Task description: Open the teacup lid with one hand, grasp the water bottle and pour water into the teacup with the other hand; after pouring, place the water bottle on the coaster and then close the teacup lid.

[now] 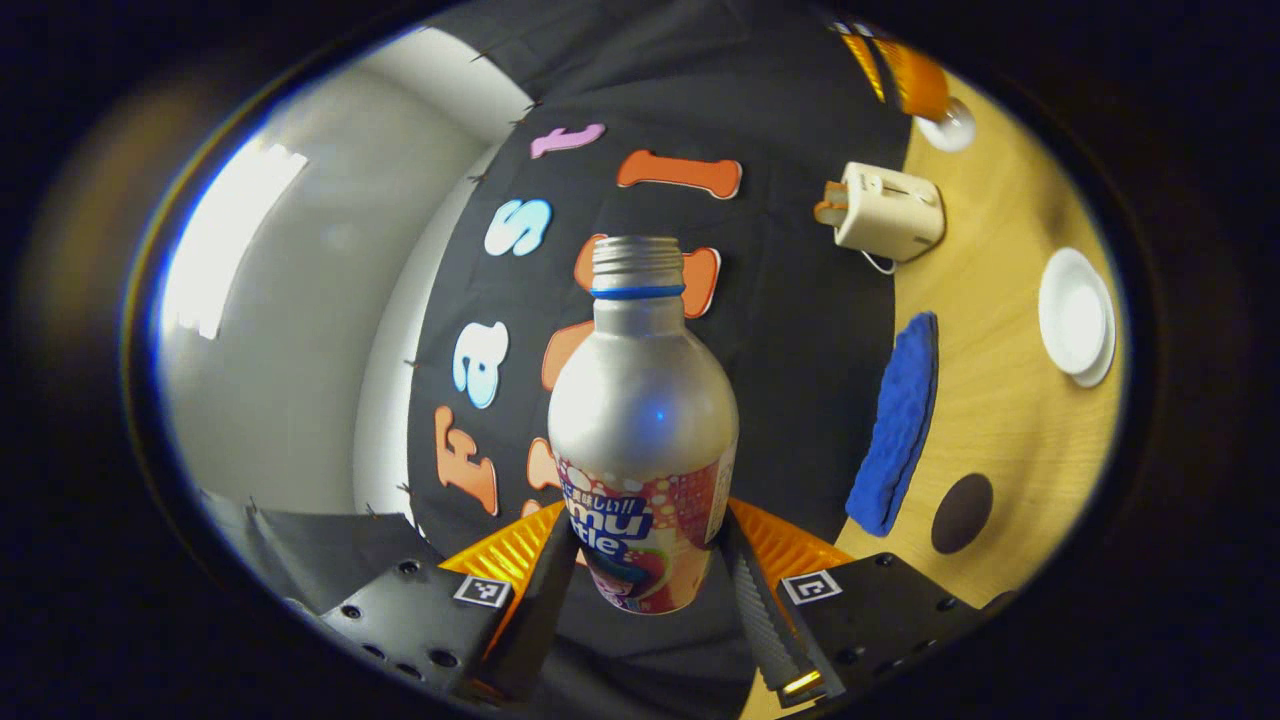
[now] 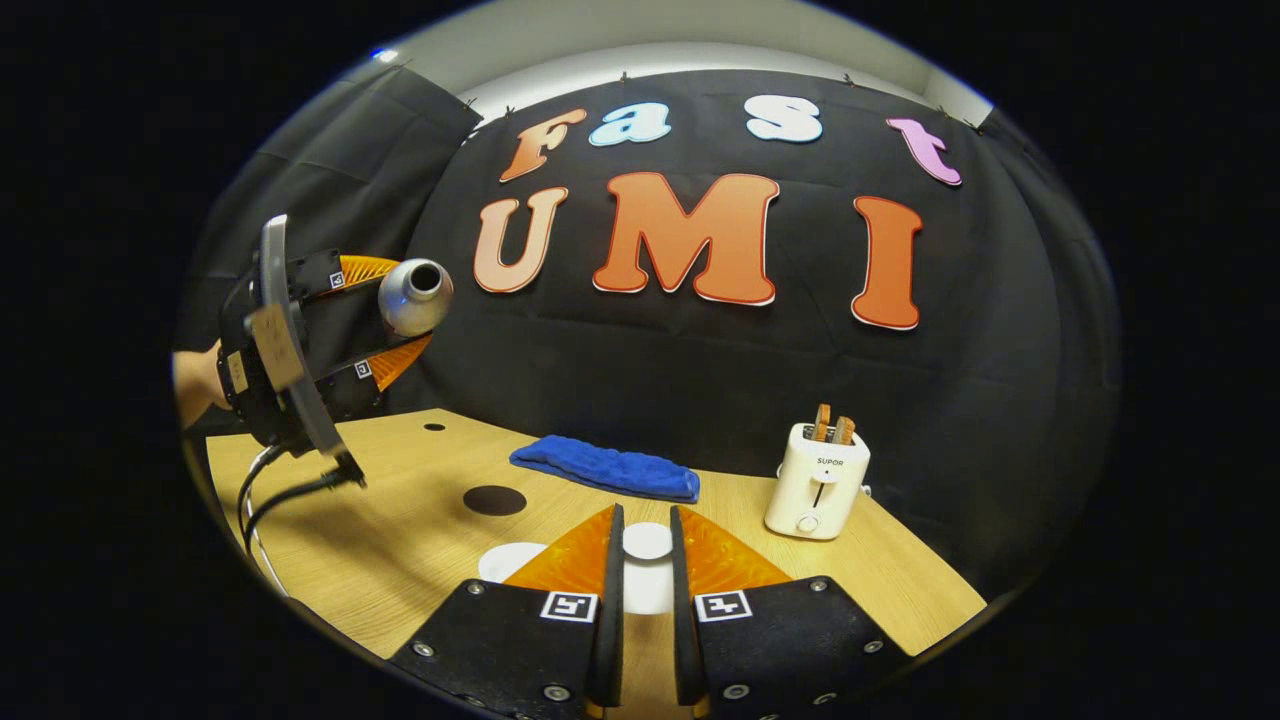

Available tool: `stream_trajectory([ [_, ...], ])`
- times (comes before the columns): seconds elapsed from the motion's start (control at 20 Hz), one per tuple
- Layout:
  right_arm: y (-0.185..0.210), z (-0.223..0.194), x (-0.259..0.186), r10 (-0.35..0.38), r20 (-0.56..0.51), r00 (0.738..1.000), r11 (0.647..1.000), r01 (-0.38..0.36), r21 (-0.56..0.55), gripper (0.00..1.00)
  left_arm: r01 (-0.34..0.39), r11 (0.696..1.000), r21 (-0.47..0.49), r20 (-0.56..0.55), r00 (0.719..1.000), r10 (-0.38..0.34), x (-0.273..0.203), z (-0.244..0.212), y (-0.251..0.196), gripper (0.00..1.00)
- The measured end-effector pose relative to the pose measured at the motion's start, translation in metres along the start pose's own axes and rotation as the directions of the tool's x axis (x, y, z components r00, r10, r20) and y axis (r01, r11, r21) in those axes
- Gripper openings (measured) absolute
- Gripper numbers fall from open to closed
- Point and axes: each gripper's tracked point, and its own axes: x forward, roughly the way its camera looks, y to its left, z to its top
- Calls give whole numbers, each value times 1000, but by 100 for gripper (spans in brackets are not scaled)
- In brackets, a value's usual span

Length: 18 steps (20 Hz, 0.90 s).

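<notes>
The left gripper [image 1: 640,570] has both fingers clamped on the lower body of the water bottle [image 1: 642,420], held in the air above the counter [image 2: 400,560]. From the right gripper view the bottle [image 2: 413,296] lies roughly level, its open mouth facing this camera. The right gripper [image 2: 642,580] has its fingers nearly closed around a white lid [image 2: 647,541].

We see a black cloth [image 2: 700,370] hung as the booth's back wall, creased, with a second dark panel [image 2: 330,170] angled off it at ten o'clock in the right gripper view. Above the cloth runs a pale wall [image 2: 700,30]. A light wooden table [image 2: 400,560] meets the cloth's lower edge. In the left gripper view, at nine o'clock, a bright light patch [image 1: 235,235] glares on a grey-white wall [image 1: 300,400].
</notes>
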Motion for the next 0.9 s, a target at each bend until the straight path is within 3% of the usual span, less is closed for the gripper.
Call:
stream_trajectory([
  [0.1, 1, 3, 2, -6, 4, 1000, 1000, 6, 2, 21, 3, 991, -135, 7, 1000, -2, 5, 5, -1, 83],
  [0.15, 0, 6, 3, -12, 9, 1000, 1000, 12, -3, 22, -9, 979, -205, -3, 1000, 9, 6, 3, 3, 78],
  [0.2, 2, 9, 5, -12, 14, 1000, 1000, 12, -5, 21, -24, 962, -273, -13, 1000, 22, 7, 2, 4, 83],
  [0.25, 4, 10, 5, -10, 19, 1000, 1000, 10, -1, 22, -31, 938, -346, -17, 999, 26, 10, 3, 3, 78],
  [0.3, 5, 11, 7, -3, 20, 1000, 1000, 3, 5, 21, -42, 910, -413, -29, 999, 33, 11, 1, 4, 83],
  [0.35, 5, 12, 8, -2, 22, 1000, 1000, 2, 10, 21, -48, 879, -475, -37, 999, 34, 12, -1, 5, 78],
  [0.45, 6, 15, 10, 1, 29, 1000, 1000, -1, 12, 21, -62, 807, -587, -57, 998, 35, 15, -6, 4, 83],
  [0.6, 10, 13, 14, 11, 26, 1000, 1000, -12, 23, 21, -21, 664, -747, -66, 997, -43, 24, -7, -17, 82],
  [0.65, 10, 13, 14, 10, 27, 1000, 1000, -11, 25, 21, -19, 629, -777, -74, 995, -62, 27, -11, -22, 82],
  [0.8, 14, 11, 16, 19, 34, 999, 1000, -20, 23, 21, -14, 569, -822, -90, 990, -106, 31, -18, -36, 87],
  [0.9, 15, 10, 17, 23, 40, 999, 999, -24, 27, 21, -13, 530, -848, -99, 986, -135, 34, -21, -54, 82],
])
